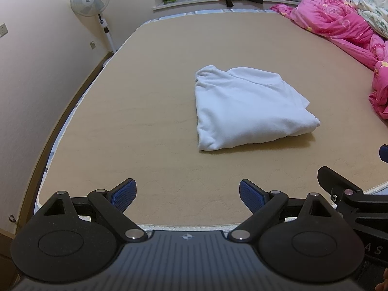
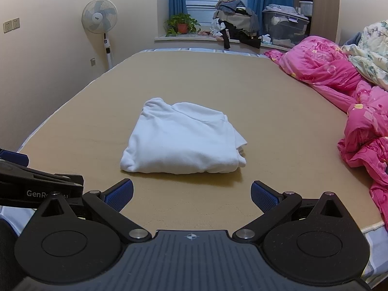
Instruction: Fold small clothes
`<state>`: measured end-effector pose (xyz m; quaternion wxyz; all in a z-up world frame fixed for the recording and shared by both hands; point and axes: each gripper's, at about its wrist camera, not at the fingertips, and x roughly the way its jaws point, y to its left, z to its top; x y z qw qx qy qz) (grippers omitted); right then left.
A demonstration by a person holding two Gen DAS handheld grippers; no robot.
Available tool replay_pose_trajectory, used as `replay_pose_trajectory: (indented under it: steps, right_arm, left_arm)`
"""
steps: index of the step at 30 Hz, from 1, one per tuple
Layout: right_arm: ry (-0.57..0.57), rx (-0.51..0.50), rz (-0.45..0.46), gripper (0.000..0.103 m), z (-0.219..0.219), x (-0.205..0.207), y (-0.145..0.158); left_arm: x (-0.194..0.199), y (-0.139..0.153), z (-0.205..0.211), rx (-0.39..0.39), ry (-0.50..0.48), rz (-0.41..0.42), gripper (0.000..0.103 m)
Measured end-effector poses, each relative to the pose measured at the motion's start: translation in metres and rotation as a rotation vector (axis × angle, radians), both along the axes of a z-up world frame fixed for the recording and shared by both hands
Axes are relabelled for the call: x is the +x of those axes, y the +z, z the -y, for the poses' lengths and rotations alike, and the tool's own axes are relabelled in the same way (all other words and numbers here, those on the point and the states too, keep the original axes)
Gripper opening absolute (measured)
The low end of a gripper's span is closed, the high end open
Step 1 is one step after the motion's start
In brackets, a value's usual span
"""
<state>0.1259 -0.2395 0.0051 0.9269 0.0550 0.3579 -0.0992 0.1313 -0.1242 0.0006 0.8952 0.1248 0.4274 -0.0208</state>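
A white garment (image 1: 249, 109) lies folded into a thick rectangle on the tan bed cover (image 1: 145, 121). It also shows in the right wrist view as the white garment (image 2: 184, 140), just beyond my right gripper (image 2: 192, 195). My left gripper (image 1: 188, 195) hovers near the bed's front edge, left of and short of the garment, open with nothing between its blue pads. The right gripper is open too, empty, and its black linkage (image 1: 339, 189) shows at the right of the left wrist view.
A pink quilt (image 2: 351, 111) is heaped along the right side of the bed. A standing fan (image 2: 100, 19) is by the left wall. A potted plant (image 2: 181, 25), piled clothes (image 2: 235, 24) and a storage bin (image 2: 283, 28) sit on the windowsill.
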Motion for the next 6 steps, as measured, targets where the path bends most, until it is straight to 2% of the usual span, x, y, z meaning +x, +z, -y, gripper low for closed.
replay_pose_trajectory:
  steps: [6]
  right_arm:
    - [0.001,0.004,-0.002,0.102,-0.0022,0.0009,-0.0003]
  left_arm:
    - [0.0014,-0.0020,-0.0001,0.008,0.025,0.006,0.094]
